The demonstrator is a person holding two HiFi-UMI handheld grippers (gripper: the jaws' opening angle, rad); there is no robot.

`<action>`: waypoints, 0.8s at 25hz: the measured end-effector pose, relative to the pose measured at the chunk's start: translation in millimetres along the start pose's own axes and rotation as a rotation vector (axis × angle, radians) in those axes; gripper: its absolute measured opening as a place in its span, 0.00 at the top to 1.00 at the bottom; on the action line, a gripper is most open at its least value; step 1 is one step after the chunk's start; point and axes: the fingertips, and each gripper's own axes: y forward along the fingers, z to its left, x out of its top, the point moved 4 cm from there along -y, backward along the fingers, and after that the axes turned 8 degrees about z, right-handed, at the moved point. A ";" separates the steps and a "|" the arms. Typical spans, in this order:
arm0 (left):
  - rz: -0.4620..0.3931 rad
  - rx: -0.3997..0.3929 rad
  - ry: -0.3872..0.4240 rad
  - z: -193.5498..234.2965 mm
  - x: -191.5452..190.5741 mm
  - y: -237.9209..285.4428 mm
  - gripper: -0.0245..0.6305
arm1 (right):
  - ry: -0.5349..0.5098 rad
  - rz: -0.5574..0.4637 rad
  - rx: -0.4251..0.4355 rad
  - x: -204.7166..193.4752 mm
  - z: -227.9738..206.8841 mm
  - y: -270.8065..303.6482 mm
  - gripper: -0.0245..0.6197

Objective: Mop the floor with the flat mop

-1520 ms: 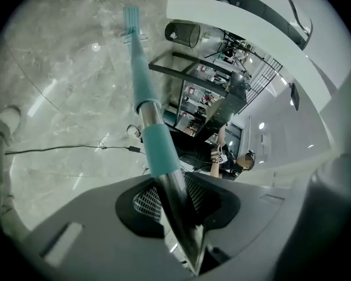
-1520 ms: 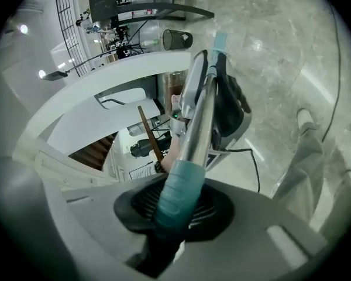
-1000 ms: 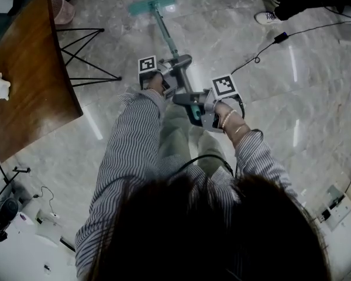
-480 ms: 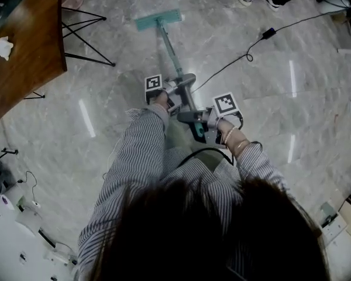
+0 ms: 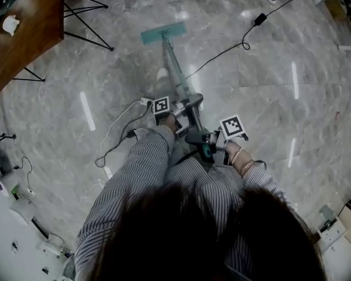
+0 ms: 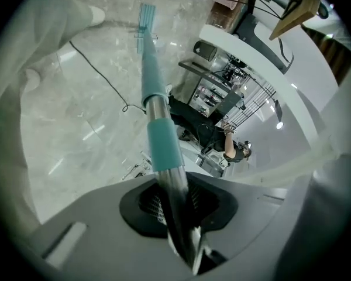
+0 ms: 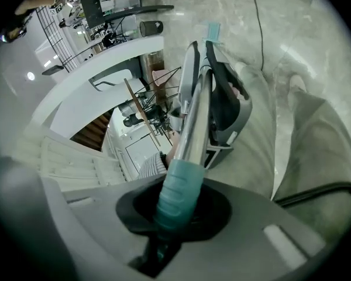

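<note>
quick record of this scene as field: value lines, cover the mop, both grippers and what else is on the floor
mop head: flat on the floor
pole: slants from the head back to both grippers
left gripper: shut on the pole's metal part, jaws have just been closing
right gripper: shut on the teal grip at the pole's top
cable: black, lying right of the pole
table: wooden, upper left

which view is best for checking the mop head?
Head view: the whole teal mop head lies flat on the floor. Left gripper view shows it small and foreshortened at the far end of the mop pole; right gripper view shows just a sliver.
</note>
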 end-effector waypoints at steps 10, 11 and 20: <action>0.032 0.034 -0.036 27.2 -3.1 -6.9 0.88 | 0.046 -0.038 0.060 -3.1 -23.4 -4.4 0.89; 0.039 0.038 -0.035 28.8 -2.5 -6.9 0.87 | 0.050 -0.044 0.063 -2.9 -24.8 -4.5 0.89; 0.049 0.047 -0.024 28.3 -1.5 -4.7 0.87 | 0.041 -0.057 0.062 -0.5 -24.7 -7.7 0.89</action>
